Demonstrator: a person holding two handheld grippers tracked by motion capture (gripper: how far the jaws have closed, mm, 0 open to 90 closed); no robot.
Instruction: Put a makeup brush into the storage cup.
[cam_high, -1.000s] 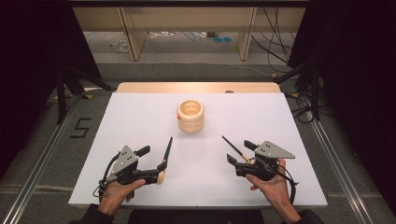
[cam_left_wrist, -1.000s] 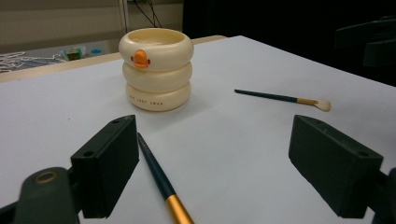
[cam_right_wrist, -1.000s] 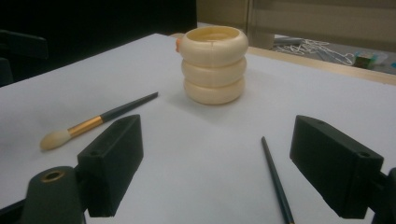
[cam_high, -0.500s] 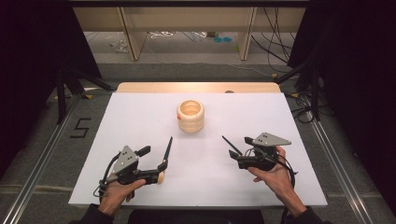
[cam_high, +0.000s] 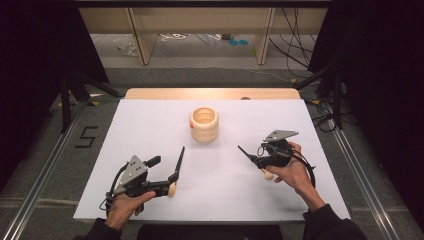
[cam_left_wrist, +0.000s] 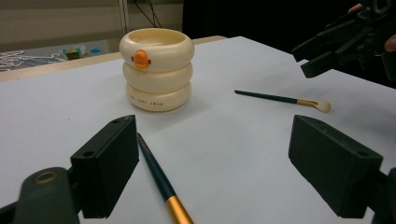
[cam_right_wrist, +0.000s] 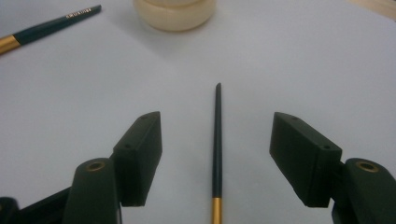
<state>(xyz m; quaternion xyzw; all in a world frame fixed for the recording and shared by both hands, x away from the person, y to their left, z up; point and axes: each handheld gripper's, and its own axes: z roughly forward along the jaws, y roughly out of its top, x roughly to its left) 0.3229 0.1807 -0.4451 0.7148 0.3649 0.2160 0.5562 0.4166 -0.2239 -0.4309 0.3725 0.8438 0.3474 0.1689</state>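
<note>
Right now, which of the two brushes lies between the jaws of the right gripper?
The thinner brush with the pointed dark handle, lying untouched between the right gripper's open jaws. The thicker brush lies by the left gripper.

Cream ringed holder (cam_left_wrist: 156, 70) with orange beak, dark green, gold-banded brushes (cam_right_wrist: 217, 149), white table (cam_high: 150, 130)

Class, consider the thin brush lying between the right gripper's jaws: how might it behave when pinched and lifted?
The brush looks stiff, so it probably won't droop. Its round, slender handle may roll on the smooth table. It likely weighs little, though pinched off-centre it might tilt.

Brush (cam_right_wrist: 217, 154) head cut off by bottom edge.
</note>
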